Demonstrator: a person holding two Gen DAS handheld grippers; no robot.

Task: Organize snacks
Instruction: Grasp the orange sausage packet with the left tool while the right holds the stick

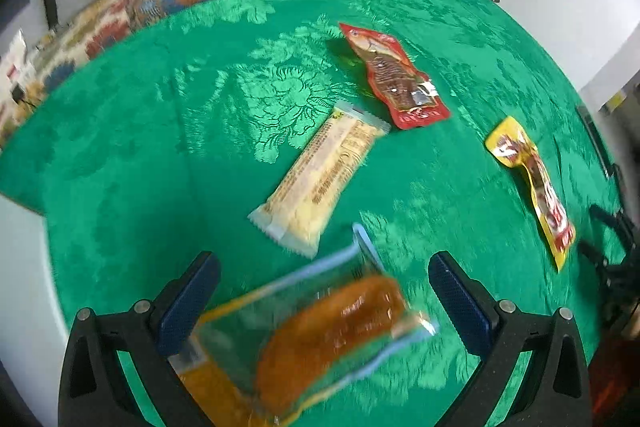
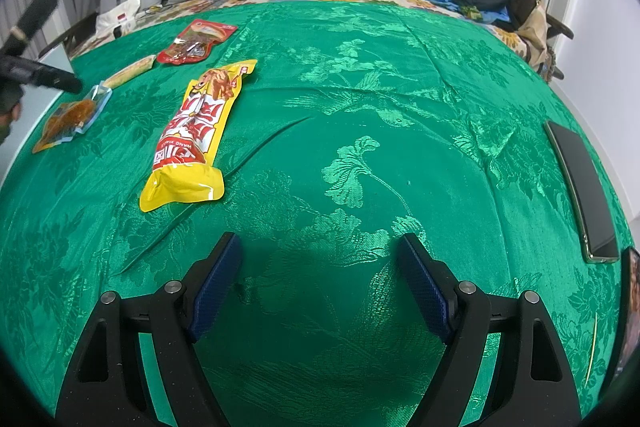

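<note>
Left gripper (image 1: pixel 324 291) points steeply down over the clear pouch (image 1: pixel 304 339), jaws spread wide – pads not touching it. The pouch lies flat on the green cloth (image 1: pixel 160 147), long axis diagonal. Beyond it lie the cream bar (image 1: pixel 320 183), the red packet (image 1: pixel 396 75) and the yellow packet (image 2: pixel 196 131), long axis running away from the right gripper (image 2: pixel 320 283) – jaws apart, empty.

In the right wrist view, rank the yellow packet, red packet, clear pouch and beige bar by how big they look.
1. Yellow packet, by far the largest, though it also lies nearest the camera.
2. Clear pouch.
3. Red packet, close to the pouch; it lies farther off, so that order is unsure.
4. Beige bar, smallest and partly foreshortened.
</note>
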